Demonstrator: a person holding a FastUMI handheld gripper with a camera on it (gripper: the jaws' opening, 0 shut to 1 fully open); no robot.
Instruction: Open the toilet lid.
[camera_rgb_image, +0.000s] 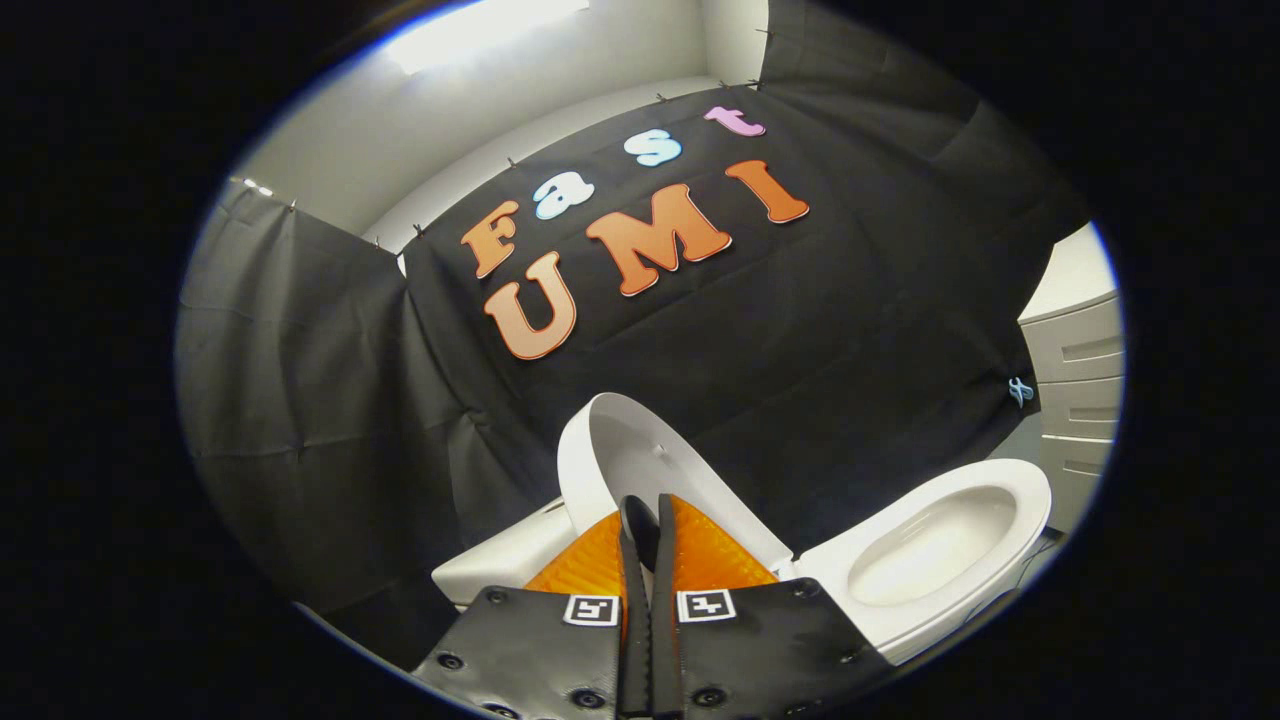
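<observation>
While we hold the gripper (648, 515) low over the toilet (900, 600), its two fingers lie pressed together with almost no gap between them, and nothing is clamped there. Just ahead of the fingertips stands the toilet lid (640, 465), raised up from the bowl and leaning back toward the black cloth wall (800, 330). Its long axis runs upward and slightly away from us, with the rounded free edge at the top and the hinge end hidden behind our fingers. We see its pale inner face turned toward the bowl side. Whether the fingertips touch the lid, we cannot tell.

To the right of the fingers the seat and bowl (935, 545) lie open, their long axis running away from the lid's hinge toward a grey drawer unit (1080, 390). A white tank or ledge (500, 565) sits to the left of the fingers, against the cloth. Above the lid's top edge we find free room in front of the cloth wall; the cloth closes in on the left as well.
</observation>
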